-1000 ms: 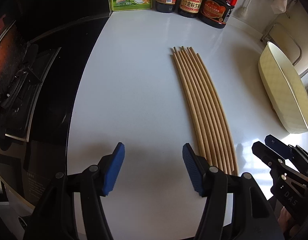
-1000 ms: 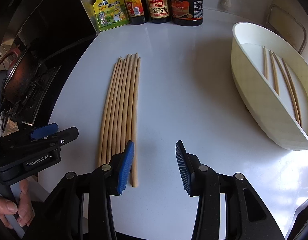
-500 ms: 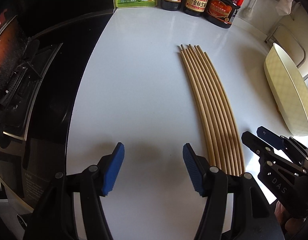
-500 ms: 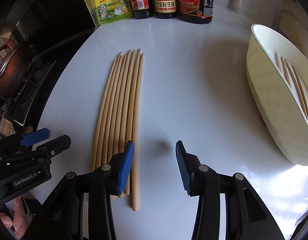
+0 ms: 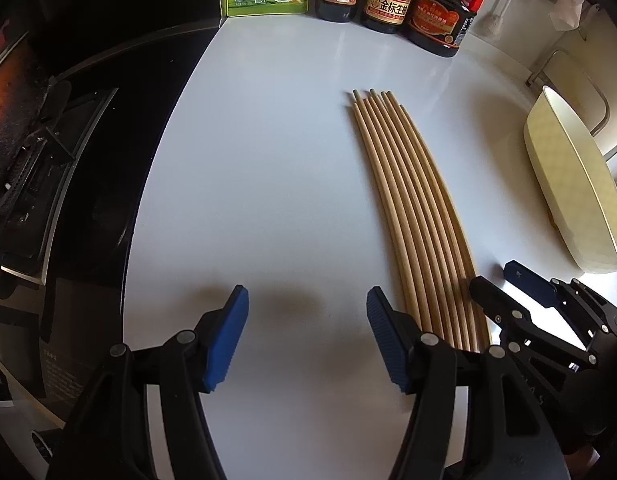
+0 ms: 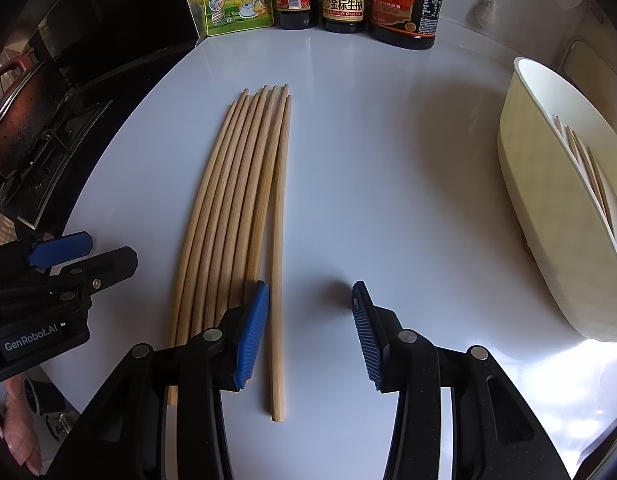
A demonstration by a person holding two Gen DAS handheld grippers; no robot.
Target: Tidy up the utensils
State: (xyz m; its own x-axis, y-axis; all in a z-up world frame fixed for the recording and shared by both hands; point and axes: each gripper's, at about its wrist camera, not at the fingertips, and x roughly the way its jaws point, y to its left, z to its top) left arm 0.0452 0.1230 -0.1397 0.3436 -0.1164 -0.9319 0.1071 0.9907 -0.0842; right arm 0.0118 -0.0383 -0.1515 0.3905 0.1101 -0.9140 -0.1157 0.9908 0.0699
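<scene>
row of wooden chopsticks [image 6: 236,216], side by side on white counter [image 6: 388,180]; rightmost one set slightly apart, nearer. more chopsticks in cream tray [image 6: 548,208], right. left gripper [image 5: 306,336]: wide open, empty, left of row. right gripper [image 6: 310,336]: wide open, empty, over nearest stick's end.

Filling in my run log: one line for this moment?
left claw open, idle | right claw open over chopsticks | some in tray
</scene>
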